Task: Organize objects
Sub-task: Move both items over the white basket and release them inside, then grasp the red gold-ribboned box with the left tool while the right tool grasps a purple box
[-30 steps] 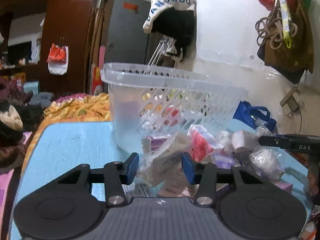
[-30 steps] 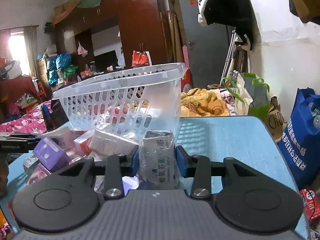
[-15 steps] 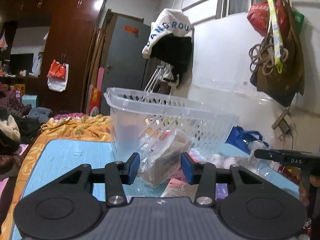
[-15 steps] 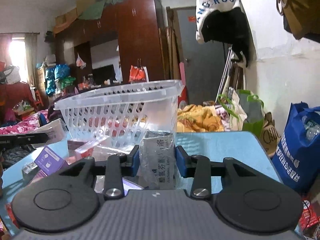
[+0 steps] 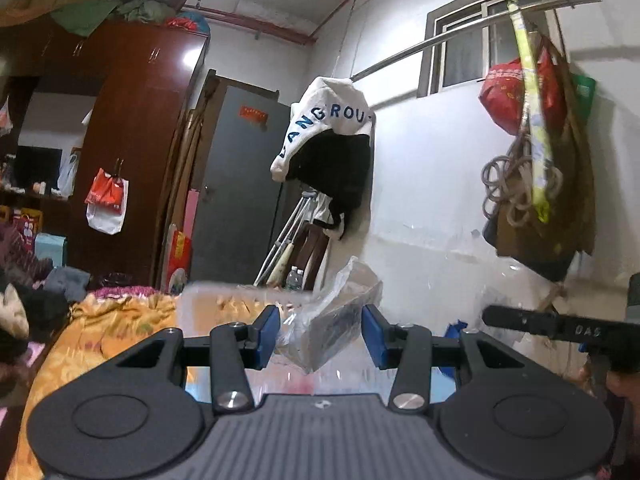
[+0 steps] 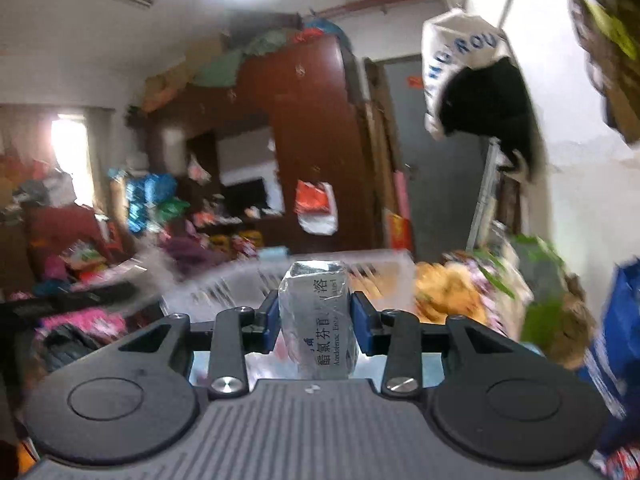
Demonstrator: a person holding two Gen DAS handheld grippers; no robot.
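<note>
1. The left claw (image 5: 318, 334) is clenched on a crinkled clear plastic packet (image 5: 332, 320) with a dark box inside; the left pad touches the wrap, and contact on the right pad is hard to make out.
2. The right claw (image 6: 314, 322) is clamped on a film-wrapped medicine box (image 6: 316, 316), held upright with both pads pressed against its sides.
3. Step in hand, as I judge it: both items are lifted clear and carried toward the white plastic basket (image 6: 240, 284), whose blurred rim shows just beyond and below each claw.
4. Next move probably calls for bringing each claw over the rim, then releasing.
5. The basket's contents cannot be told; it is too blurred.
</note>
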